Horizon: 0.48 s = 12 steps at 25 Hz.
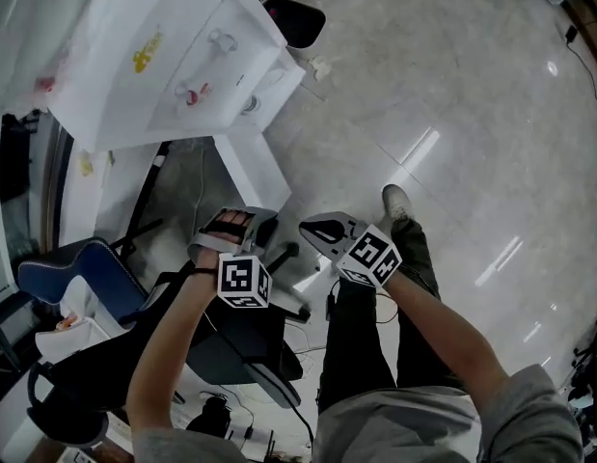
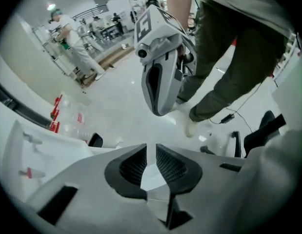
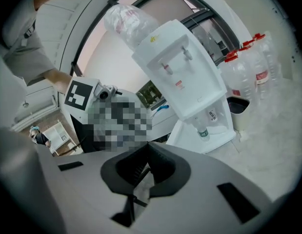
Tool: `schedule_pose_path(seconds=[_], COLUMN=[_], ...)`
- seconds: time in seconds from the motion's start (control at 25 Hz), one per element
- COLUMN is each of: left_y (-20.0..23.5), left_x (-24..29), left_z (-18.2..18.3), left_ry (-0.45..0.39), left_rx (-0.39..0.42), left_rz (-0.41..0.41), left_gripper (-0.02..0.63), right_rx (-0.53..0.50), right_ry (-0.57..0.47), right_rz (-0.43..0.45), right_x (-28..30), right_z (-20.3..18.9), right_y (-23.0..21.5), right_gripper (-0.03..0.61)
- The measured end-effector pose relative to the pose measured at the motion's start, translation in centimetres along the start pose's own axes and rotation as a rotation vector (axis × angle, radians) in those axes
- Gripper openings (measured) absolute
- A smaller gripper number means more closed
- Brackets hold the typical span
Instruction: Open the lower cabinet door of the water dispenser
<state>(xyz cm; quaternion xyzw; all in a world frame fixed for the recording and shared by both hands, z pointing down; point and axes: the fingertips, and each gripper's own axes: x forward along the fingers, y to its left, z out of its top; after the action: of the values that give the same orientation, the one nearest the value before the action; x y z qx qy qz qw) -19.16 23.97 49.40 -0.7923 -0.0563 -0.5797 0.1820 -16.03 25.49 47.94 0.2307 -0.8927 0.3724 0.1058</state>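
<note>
One boxy white plastic water dispenser (image 3: 182, 77) stands on glossy grey stone-look floor tiles (image 1: 452, 85), with an upturned clear plastic jug (image 3: 127, 22) seated on its top. Its flat white lower cabinet door (image 3: 182, 133) is swung open. I can see the cabinet holds a small clear bottle with a green label (image 3: 203, 131), upright. Beside the dispenser are clear water jugs with red caps (image 3: 248, 67) and a round black-lined bin (image 1: 296, 17); I can't tell what's in it. Both tongs are clear of the door. Left gripper (image 2: 151, 165): ribbed black pads a slit apart, nothing between, released. Right gripper (image 3: 145, 168): pads clenched together, empty.
</note>
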Motion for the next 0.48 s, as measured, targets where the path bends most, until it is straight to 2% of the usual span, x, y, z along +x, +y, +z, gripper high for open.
schedule_pose_path(seconds=[0.2, 0.48], left_y=[3.0, 9.0], left_x=[-4.7, -13.1], left_z=[3.4, 8.5], left_ry=[-0.012, -0.076], left_rx=[-0.229, -0.646], left_rz=[0.133, 0.326], left_gripper=[0.018, 0.008], right_rx=[-0.009, -0.051], right_ry=[-0.048, -0.100], right_rz=[0.002, 0.020], right_x=[-4.4, -11.0], right_z=[5.6, 13.7], right_y=[1.2, 3.4], right_gripper=[0.012, 0.012])
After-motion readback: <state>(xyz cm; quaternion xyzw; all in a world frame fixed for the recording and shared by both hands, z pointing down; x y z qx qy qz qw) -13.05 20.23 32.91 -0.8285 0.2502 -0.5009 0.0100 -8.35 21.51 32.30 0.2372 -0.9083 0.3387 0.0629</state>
